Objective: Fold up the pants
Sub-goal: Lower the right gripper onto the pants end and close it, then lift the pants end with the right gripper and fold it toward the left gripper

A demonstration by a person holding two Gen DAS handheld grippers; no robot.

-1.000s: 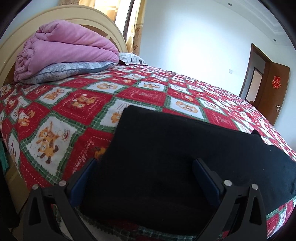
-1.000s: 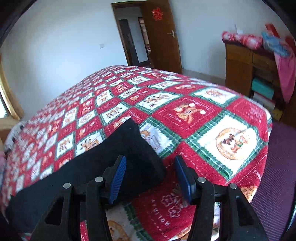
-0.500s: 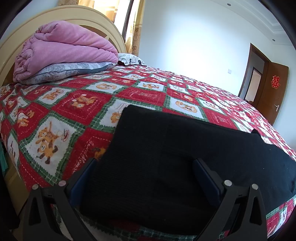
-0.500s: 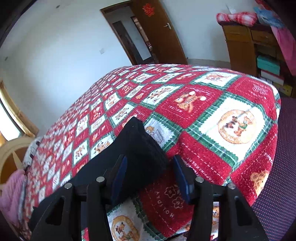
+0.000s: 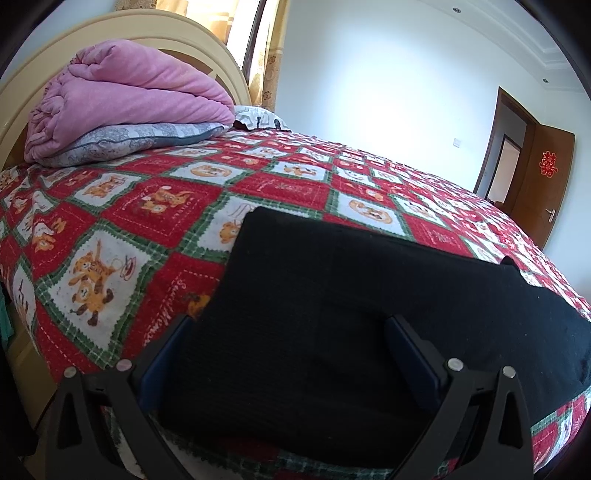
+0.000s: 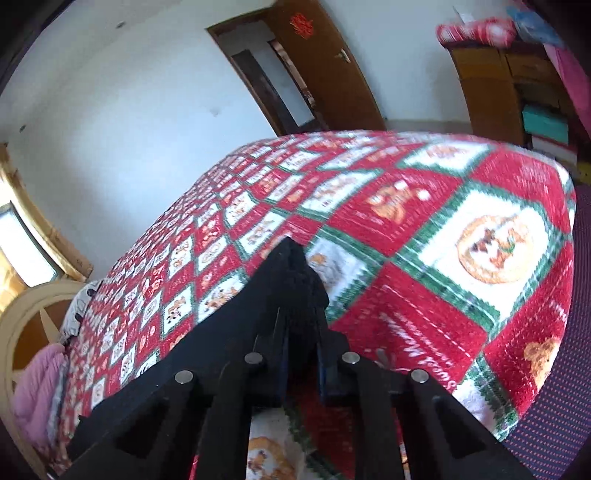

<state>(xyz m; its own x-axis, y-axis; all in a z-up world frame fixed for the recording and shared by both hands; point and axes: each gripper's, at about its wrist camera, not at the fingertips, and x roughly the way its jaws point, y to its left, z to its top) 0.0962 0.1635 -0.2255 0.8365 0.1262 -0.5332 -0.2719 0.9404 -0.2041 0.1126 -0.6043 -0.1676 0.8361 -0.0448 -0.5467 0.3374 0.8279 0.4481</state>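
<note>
Black pants point(image 5: 351, 302) lie flat along the near edge of the bed, on a red, green and white patterned quilt point(image 5: 147, 206). My left gripper point(image 5: 291, 354) is open, its blue-padded fingers point(image 5: 410, 354) straddling the waist end of the pants. In the right wrist view the pants point(image 6: 236, 332) run away to the left. My right gripper point(image 6: 301, 354) is shut on the leg end of the pants, and the pinched cloth stands up in a peak point(image 6: 291, 258) above the quilt point(image 6: 480, 236).
A folded pink blanket point(image 5: 125, 96) lies on a grey pillow point(image 5: 140, 138) by the cream headboard point(image 5: 122, 26). A brown door point(image 5: 539, 177) stands open beyond the bed. A wooden cabinet point(image 6: 513, 85) with piled items is at the right, and purple floor point(image 6: 576, 387) lies beside the bed.
My right gripper has closed on the leg end of the pants and raised it, and its view has tilted. My left gripper has stayed open over the waist.
</note>
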